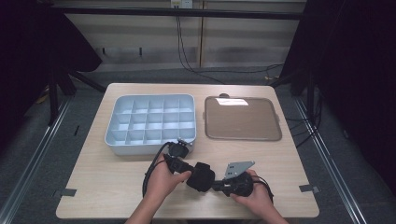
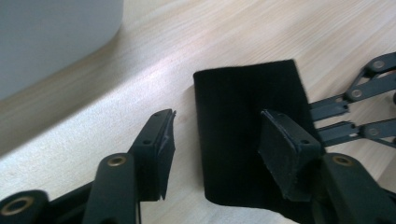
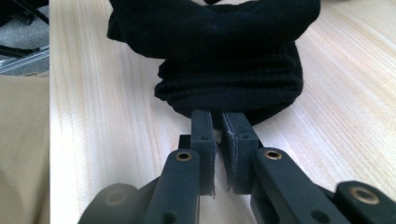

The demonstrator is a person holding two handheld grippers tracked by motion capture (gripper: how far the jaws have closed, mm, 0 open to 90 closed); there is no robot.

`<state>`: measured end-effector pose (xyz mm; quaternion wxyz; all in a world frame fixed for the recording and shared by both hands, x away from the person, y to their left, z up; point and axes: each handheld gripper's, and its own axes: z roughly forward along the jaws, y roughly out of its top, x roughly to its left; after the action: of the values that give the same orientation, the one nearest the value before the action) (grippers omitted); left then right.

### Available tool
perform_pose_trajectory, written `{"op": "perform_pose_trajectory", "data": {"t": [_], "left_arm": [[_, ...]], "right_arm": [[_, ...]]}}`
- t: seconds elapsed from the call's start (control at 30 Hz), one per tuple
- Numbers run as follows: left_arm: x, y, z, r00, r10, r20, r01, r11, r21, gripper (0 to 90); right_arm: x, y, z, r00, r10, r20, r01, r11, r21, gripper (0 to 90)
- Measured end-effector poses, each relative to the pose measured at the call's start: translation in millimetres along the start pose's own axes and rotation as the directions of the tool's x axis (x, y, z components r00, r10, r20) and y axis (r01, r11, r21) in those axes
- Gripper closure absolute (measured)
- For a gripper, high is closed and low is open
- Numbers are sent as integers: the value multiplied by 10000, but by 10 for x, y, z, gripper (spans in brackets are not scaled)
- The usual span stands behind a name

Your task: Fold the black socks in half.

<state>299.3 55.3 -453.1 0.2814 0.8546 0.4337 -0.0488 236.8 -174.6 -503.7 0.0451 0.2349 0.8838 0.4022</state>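
Observation:
A rolled black cloth [image 1: 201, 176] lies on the wooden table near its front edge, between my two grippers. My left gripper [image 1: 192, 171] comes at it from the left and stands open. In the left gripper view the cloth [image 2: 233, 116] sits between the jaws, with the left pad [image 2: 164, 144] clear of it. My right gripper [image 1: 218, 186] reaches in from the right. In the right gripper view its jaws [image 3: 217, 116] are pinched together on the near edge of the cloth [image 3: 224, 60]. The right gripper's linkage [image 2: 355, 107] shows beyond the cloth.
A pale grey tray [image 1: 154, 148] with several compartments stands just behind my left gripper; its wall [image 2: 46, 37] is close. A flat brown tray [image 1: 243, 119] lies to its right. The table's front edge [image 1: 187, 217] is close under the hands.

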Motion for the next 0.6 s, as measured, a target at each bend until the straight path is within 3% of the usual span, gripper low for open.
{"op": "perform_pose_trajectory", "data": {"t": [0.6], "left_arm": [[-101,2,130,9996,211,183,-216,9994,276,379]], "right_arm": [[5,3,6,10000,6,22,-6,10000,9,836]]}}
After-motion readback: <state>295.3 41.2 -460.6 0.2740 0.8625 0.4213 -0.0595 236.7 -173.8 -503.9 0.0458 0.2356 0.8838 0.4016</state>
